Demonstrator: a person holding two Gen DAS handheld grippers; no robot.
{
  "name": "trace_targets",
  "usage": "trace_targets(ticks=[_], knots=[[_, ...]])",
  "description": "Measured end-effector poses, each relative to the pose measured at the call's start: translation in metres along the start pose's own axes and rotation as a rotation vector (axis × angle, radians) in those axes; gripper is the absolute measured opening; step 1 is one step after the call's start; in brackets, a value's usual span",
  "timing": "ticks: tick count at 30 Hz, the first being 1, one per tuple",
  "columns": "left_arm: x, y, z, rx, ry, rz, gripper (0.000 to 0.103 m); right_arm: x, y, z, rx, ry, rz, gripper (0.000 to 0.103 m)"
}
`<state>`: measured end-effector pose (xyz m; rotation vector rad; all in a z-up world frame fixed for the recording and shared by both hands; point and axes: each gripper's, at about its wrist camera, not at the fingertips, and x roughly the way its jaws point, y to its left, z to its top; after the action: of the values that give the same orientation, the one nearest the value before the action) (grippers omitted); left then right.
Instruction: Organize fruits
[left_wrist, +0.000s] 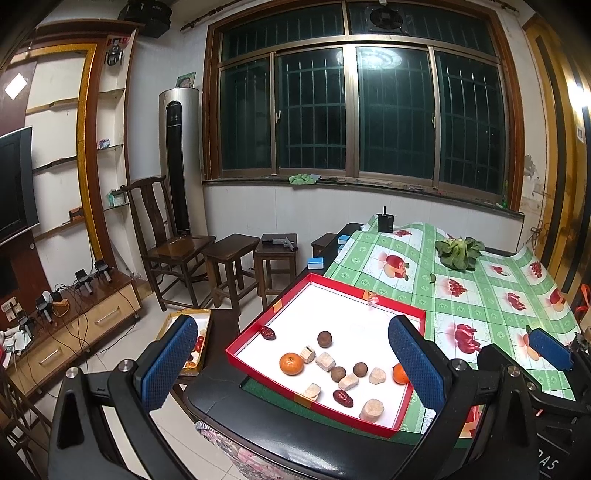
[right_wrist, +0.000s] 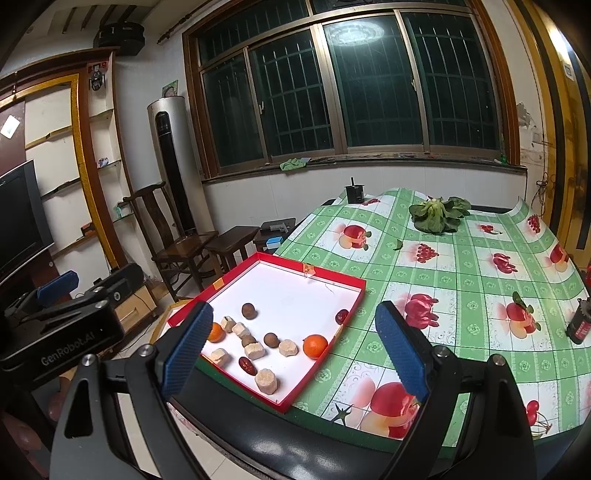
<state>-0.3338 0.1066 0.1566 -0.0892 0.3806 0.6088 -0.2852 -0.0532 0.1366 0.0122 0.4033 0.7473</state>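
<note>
A red tray (left_wrist: 251, 329) (right_wrist: 314, 369) with a white floor sits on the table's near left corner. Loose in it are two oranges (left_wrist: 291, 363) (right_wrist: 315, 346), brown longans (left_wrist: 324, 339) (right_wrist: 271, 339), red dates (left_wrist: 342, 398) (right_wrist: 341, 316) and several beige blocks (left_wrist: 371, 410) (right_wrist: 266, 380). My left gripper (left_wrist: 291, 323) hangs open and empty over the tray's near edge. My right gripper (right_wrist: 293, 306) is also open and empty, just right of the left one, over the tray's right corner. Each fisheye view catches the other gripper from the side.
A green fruit-print cloth (right_wrist: 461, 280) covers the table. Leafy greens (left_wrist: 460, 253) (right_wrist: 437, 216) and a small black box (right_wrist: 354, 192) lie at its far end, a red-and-black object (right_wrist: 580, 325) at the right edge. A yellow-rimmed box (left_wrist: 205, 334) holding fruit sits low at left, near stools (left_wrist: 231, 251).
</note>
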Motion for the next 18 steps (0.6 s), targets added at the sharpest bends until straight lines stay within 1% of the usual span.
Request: trace_targets(ticks=[4,6,13,14,16,18], knots=[[-0.002,-0.002,-0.002,-0.001,0.001,0.0,0.103,0.002,-0.001,0.001,0.0,0.002,0.0,0.09],[0.002,0.002,0.003,-0.002,0.002,-0.003,0.103,0.0,-0.001,0.0,0.002,0.003,0.0,0.09],[-0.005,-0.007,-0.008,-0.002,0.002,-0.006,0.103,0.001,-0.002,0.0,0.004,0.009,0.002,0.09],[0.0,-0.002,-0.004,-0.001,0.004,-0.005,0.103,0.002,-0.003,0.0,0.003,0.008,0.0,0.09],[-0.005,-0.009,-0.01,-0.004,0.004,-0.005,0.103,0.0,-0.002,-0.001,0.001,0.005,-0.002,0.09],[0.0,-0.004,-0.005,-0.002,0.006,-0.007,0.103,0.0,-0.003,-0.003,0.002,0.005,-0.001,0.09]])
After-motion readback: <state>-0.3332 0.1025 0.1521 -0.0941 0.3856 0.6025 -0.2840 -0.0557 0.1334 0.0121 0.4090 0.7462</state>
